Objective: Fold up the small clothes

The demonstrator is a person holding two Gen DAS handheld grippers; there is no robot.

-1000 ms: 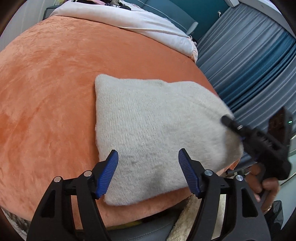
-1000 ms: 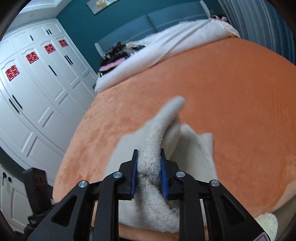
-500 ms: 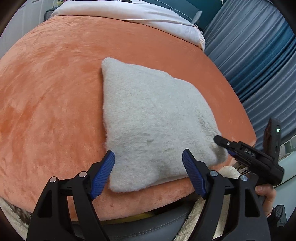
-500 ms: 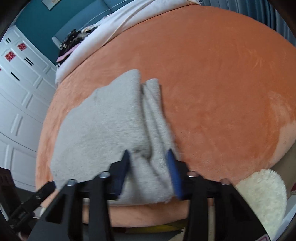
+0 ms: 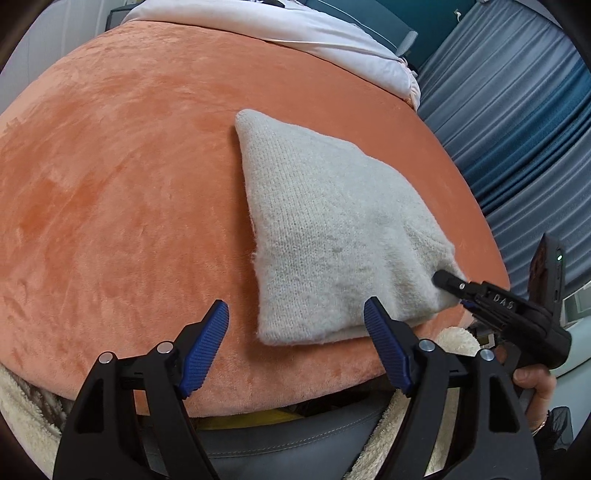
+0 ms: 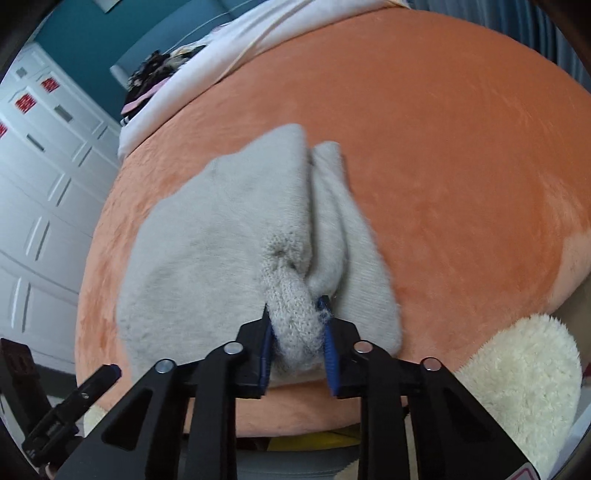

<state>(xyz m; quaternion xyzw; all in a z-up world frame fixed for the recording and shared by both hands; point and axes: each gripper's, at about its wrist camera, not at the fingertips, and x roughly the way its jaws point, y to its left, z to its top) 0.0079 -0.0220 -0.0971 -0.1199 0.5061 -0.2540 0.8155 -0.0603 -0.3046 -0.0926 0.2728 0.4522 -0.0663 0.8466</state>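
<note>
A folded light-grey knit garment (image 5: 332,236) lies on the orange plush bed cover (image 5: 129,184) near its front edge. My left gripper (image 5: 297,334) is open and empty, just in front of the garment's near left corner. My right gripper (image 6: 297,325) is shut on a bunched fold of the garment (image 6: 207,258) at its near right corner. In the left wrist view the right gripper (image 5: 448,282) touches the garment's right corner from the right.
White bedding (image 5: 295,26) and dark clothes (image 6: 151,70) lie at the far end of the bed. Blue curtains (image 5: 524,110) hang on the right, white wardrobe doors (image 6: 44,177) on the left. A cream fleece (image 6: 517,373) hangs below the front edge.
My right gripper let the garment down flat, opened half a second ago, and has now shut again on a fold at the near corner. My left gripper pulled back and stayed open.
</note>
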